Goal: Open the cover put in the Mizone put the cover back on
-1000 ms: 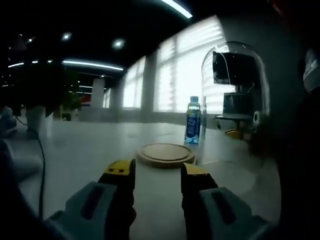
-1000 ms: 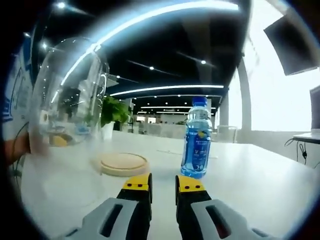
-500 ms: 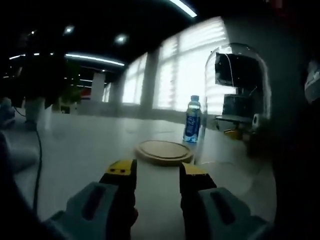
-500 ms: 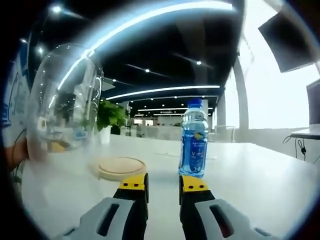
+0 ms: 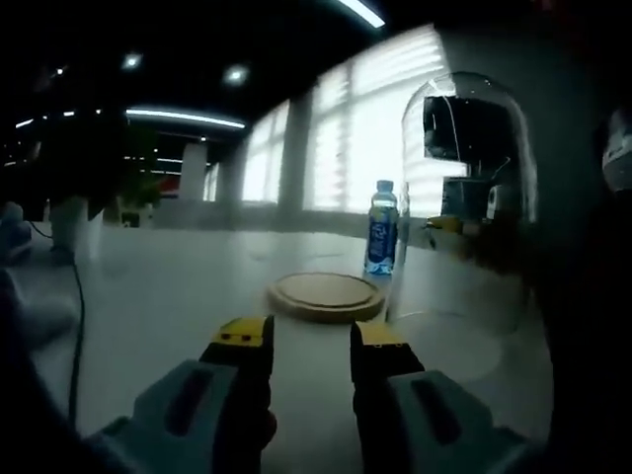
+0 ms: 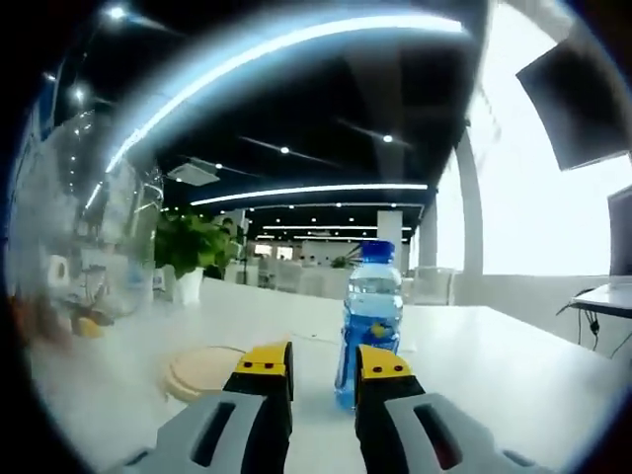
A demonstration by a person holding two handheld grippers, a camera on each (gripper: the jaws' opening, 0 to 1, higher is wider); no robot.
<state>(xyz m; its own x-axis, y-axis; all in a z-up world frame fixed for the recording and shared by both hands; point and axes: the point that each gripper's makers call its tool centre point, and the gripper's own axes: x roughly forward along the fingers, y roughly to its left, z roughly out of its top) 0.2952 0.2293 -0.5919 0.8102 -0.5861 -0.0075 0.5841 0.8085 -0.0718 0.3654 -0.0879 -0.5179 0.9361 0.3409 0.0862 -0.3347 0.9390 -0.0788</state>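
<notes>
A blue Mizone bottle (image 6: 370, 306) with a blue cap stands upright on the white table, just beyond my right gripper (image 6: 323, 363). Its lower part shows in the gap between the open yellow-tipped jaws, and the jaws do not touch it. To its left lies the round wooden base (image 6: 202, 367). The clear glass dome cover (image 6: 79, 247) stands further left. From the left gripper view, the wooden base (image 5: 326, 294) lies ahead of my open, empty left gripper (image 5: 308, 336). The bottle (image 5: 381, 229) stands behind the base, and the dome (image 5: 464, 197) rests on the table to its right.
A dark cable (image 5: 77, 326) runs along the table at the left. A potted plant (image 6: 188, 247) stands at the far side of the table. A dark monitor (image 6: 583, 99) hangs at upper right. Bright windows (image 5: 365, 138) line the wall behind the bottle.
My right gripper has come closer to the bottle, which now looms larger between the jaw tips, and its jaws stand slightly wider. The left gripper has barely moved.
</notes>
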